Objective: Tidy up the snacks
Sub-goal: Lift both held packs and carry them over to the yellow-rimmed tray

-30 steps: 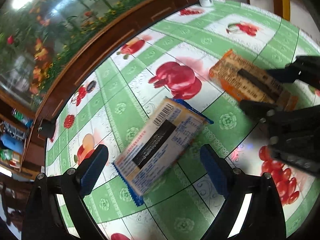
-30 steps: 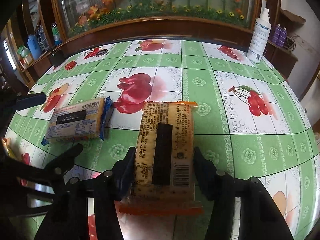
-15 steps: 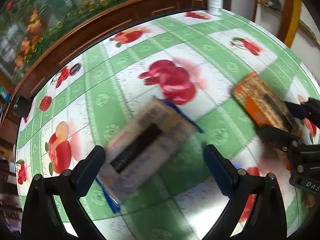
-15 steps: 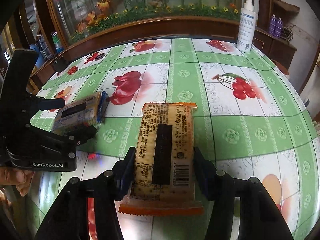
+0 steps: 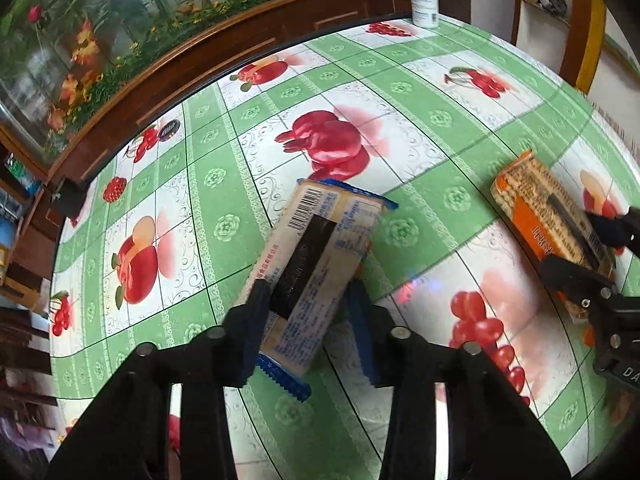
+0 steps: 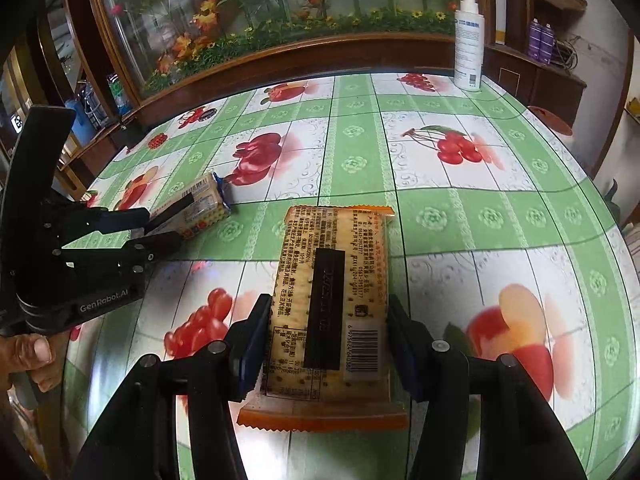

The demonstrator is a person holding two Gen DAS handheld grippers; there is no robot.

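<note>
My left gripper (image 5: 310, 322) is shut on a blue-edged cracker pack (image 5: 316, 256), its two fingers pressing the pack's near end; the pack lies slanted on the fruit-print tablecloth (image 5: 248, 184). My right gripper (image 6: 326, 342) is shut on an orange-edged cracker pack (image 6: 330, 292), which points straight ahead between its fingers. In the right wrist view the left gripper (image 6: 160, 226) shows at the left with the blue pack (image 6: 196, 208). In the left wrist view the right gripper (image 5: 582, 246) with the orange pack (image 5: 548, 212) shows at the right.
A white spray bottle (image 6: 468, 44) stands at the table's far right edge. A dark wooden cabinet with a flower-painted glass panel (image 6: 280, 20) runs behind the table. A small dark disc (image 5: 169, 130) lies near the far left edge.
My left gripper has moved forward over the blue pack and shut on its near end. The right gripper still holds the orange pack.
</note>
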